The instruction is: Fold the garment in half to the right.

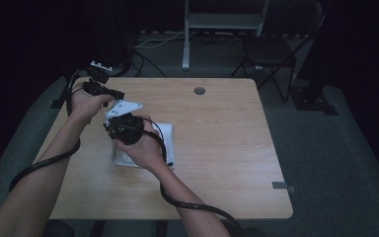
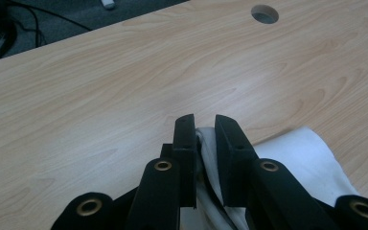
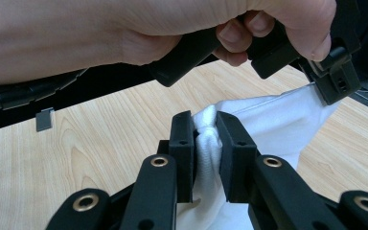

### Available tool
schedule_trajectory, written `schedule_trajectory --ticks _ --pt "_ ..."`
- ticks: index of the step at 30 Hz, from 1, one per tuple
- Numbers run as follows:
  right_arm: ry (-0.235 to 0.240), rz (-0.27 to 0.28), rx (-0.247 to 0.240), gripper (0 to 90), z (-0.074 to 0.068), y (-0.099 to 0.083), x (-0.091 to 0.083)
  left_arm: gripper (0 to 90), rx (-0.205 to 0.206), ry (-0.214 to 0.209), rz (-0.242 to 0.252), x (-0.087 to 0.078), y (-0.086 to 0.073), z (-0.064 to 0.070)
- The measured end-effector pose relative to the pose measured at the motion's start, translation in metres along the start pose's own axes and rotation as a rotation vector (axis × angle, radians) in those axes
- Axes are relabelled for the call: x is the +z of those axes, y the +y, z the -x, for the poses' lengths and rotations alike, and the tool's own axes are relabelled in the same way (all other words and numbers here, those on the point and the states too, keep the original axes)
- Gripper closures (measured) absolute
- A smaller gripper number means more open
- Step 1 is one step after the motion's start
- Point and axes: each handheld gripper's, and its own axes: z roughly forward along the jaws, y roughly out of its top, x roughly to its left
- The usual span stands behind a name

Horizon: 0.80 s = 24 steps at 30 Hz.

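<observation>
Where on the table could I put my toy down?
The whole right half of the light wooden table is bare, from the round cable hole down to the near edge. The left is crowded: both grippers pinch the white cloth there.

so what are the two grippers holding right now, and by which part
Both hold the white cloth. The left gripper pinches a bunched edge of it between its fingers, and the right gripper clamps another gathered fold of the same cloth.
</observation>
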Motion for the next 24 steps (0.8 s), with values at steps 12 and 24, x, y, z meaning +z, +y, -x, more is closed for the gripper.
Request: schedule_trajectory --ticks 12,24 --pt "-0.007 -0.003 0.0 78.0 0.002 -0.002 -0.004 79.7 0.008 -0.002 -0.005 0.002 0.002 0.004" --pt "-0.014 0.0 0.008 78.0 0.007 -0.007 -0.01 79.7 0.014 -0.003 -0.002 0.006 0.006 0.011"
